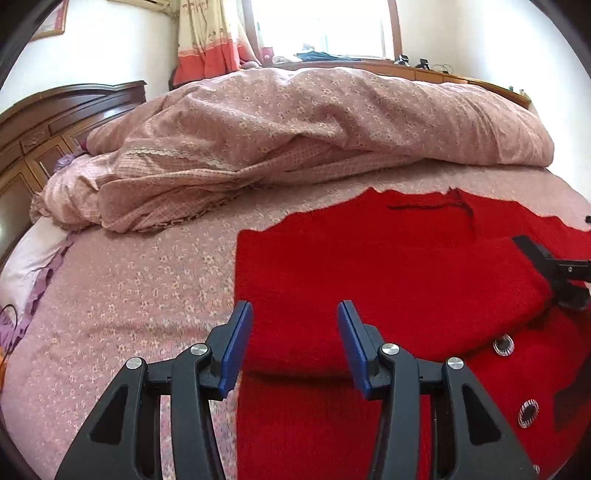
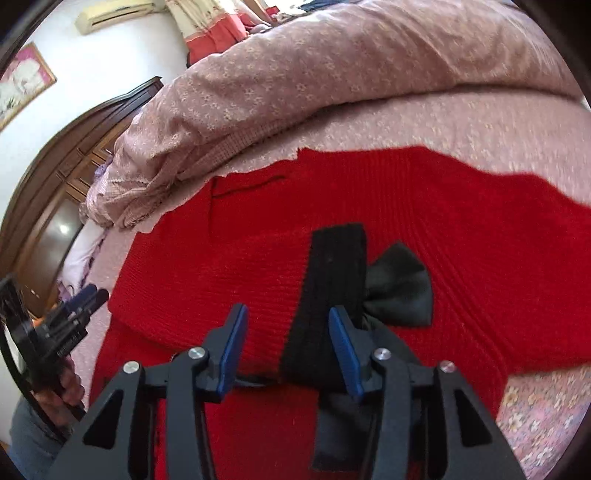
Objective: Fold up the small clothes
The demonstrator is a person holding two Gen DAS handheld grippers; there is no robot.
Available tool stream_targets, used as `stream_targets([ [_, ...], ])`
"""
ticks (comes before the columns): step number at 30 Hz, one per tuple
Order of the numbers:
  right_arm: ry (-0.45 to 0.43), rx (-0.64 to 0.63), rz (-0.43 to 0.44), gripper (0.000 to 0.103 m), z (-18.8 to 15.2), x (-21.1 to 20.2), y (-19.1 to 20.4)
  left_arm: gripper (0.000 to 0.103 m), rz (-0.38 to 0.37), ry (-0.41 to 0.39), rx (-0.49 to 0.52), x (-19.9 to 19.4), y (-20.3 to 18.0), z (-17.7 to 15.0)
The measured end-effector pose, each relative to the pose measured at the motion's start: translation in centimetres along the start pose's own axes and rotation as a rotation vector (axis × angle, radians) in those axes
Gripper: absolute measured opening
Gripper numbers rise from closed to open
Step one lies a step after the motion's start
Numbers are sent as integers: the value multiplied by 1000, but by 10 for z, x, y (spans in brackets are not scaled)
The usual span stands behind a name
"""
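A red knit garment [image 1: 388, 266] lies flat on the bed, with its left side folded over. It has a black band [image 2: 332, 280], a black bow [image 2: 400, 291] and ringed buttons [image 1: 503, 345]. My left gripper [image 1: 294, 308] hovers open over the folded left edge, nothing pinched between its blue pads [image 1: 236, 347]. My right gripper [image 2: 287, 311] stands open above the red knit just beside the black band, its pads apart from the fabric. The right gripper [image 1: 539, 273] also shows at the left wrist view's right edge, and the left gripper [image 2: 92, 293], held by a hand, at the right wrist view's left edge.
The pink floral bed sheet [image 1: 147, 295] surrounds the garment. A bunched pink duvet [image 1: 295, 125] fills the far half of the bed. A dark wooden headboard [image 1: 44, 122] stands on the left, with a window [image 1: 325, 29] and curtain behind.
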State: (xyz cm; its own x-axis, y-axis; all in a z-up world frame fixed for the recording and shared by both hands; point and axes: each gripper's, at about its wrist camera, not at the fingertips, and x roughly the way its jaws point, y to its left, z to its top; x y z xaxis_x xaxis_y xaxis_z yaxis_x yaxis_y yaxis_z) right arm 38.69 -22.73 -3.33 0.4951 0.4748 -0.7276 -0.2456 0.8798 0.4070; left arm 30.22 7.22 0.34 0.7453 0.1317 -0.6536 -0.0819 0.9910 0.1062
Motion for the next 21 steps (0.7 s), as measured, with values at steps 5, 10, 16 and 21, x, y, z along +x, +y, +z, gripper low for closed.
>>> stream_targets([
  [5, 19, -9, -81, 46, 6, 4, 0, 41, 51, -11, 38, 5, -5, -1],
  [10, -23, -28, -179, 47, 6, -5, 3, 41, 66, -25, -4, 2, 5, 2],
  [16, -6, 3, -118, 22, 0, 0, -12, 41, 59, -20, -70, 4, 23, 2],
  [21, -65, 23, -118, 3, 13, -15, -14, 41, 49, -17, -141, 5, 44, 3],
])
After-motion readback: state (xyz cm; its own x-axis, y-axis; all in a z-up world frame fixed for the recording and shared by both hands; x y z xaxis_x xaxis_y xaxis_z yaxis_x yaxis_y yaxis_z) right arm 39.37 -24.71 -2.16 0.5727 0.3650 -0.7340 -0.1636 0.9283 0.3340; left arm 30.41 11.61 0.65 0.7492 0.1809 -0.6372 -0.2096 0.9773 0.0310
